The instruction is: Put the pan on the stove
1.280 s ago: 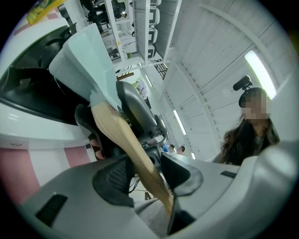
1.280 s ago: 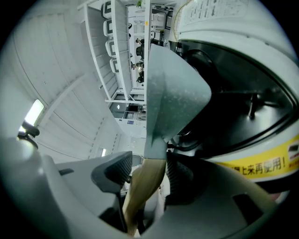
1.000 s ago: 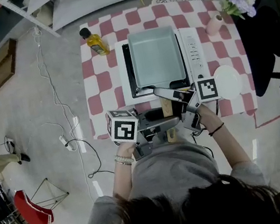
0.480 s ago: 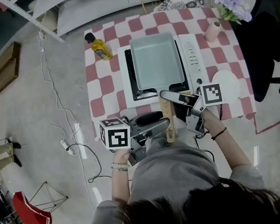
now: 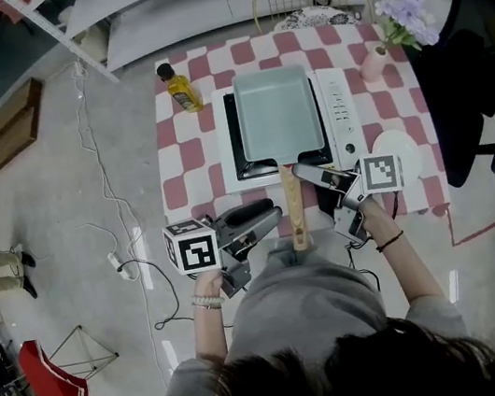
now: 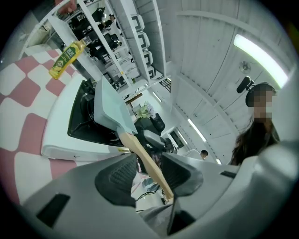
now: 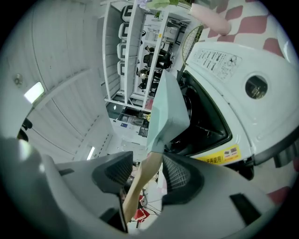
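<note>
A pale blue-green rectangular pan (image 5: 277,111) rests on the white stove (image 5: 340,95), its wooden handle (image 5: 296,214) sticking out over the table's near edge. My left gripper (image 5: 272,216) is just left of the handle and points at it. My right gripper (image 5: 304,173) is just right of the handle's upper end. Each gripper's jaws are closing, with the pads still off the wood. In the left gripper view the handle (image 6: 142,156) shows through the gap of the left gripper (image 6: 147,173). The right gripper view shows the pan (image 7: 168,109) and handle (image 7: 142,179) beyond the right gripper (image 7: 145,173).
The stove stands on a red-and-white checked table (image 5: 181,156). On it are a yellow oil bottle (image 5: 179,90) at far left, a pink vase of flowers (image 5: 374,64) at far right and a white plate (image 5: 404,148) at near right. Cables (image 5: 129,251) lie on the floor at left; a black chair (image 5: 479,57) stands at right.
Both grippers have drawn back from the pan handle, the left one moving left and toward me, and the handle now lies uncovered between them.
</note>
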`<state>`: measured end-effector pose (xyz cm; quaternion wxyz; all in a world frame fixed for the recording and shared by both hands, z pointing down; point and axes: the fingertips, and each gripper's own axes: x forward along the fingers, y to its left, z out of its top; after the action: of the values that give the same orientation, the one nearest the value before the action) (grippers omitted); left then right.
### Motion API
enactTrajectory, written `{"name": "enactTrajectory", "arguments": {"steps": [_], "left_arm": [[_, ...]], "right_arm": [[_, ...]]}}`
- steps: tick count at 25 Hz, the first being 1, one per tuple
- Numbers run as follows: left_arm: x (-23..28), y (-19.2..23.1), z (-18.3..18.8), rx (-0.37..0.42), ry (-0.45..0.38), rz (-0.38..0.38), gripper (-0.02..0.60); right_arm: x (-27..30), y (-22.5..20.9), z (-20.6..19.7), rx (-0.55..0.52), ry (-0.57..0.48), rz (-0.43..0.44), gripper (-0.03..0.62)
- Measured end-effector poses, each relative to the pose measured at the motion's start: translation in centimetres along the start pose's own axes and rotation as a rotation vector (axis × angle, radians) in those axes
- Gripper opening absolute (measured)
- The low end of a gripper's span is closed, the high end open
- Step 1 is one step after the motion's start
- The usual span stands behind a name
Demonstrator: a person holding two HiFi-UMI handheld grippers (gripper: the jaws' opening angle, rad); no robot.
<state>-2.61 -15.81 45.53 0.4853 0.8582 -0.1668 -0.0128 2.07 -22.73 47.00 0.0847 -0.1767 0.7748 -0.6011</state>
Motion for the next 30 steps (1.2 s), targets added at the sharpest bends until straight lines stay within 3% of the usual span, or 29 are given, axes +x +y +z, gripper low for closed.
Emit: {"name": "enactTrajectory", "arguments": {"steps": [5,10,14,17,30], "left_arm": [[-0.3,-0.3,0.3,0.054,-0.013,0.026,0.152],[-0.3,-0.7,0.5,0.153,0.002,0.081,0.098],[-0.6,-1.1,1.1,0.203,-0.037,0.109,0.062],[-0.7,-1.3,1.4,0.235,-0.052,0.132,0.051],[-1.3,-1.8,2.0,0.43,-0.065,0.268,0.032]], "right_arm": [[-0.5,0.3,0.1,-0.024,-0.014,-0.018,0.177],[-1.9,-0.7,0.3,-0.086,-0.034,-0.146,0.072],[-2.3,0.0,0.3,-0.16,-0.021,-0.167,0.04],[-2.6,0.3,0.4,-0.214,-0.012,-0.2,0.031],[-3.5,2.7,1.4,-0.443,-0.038,-0.201,0.023]]}}
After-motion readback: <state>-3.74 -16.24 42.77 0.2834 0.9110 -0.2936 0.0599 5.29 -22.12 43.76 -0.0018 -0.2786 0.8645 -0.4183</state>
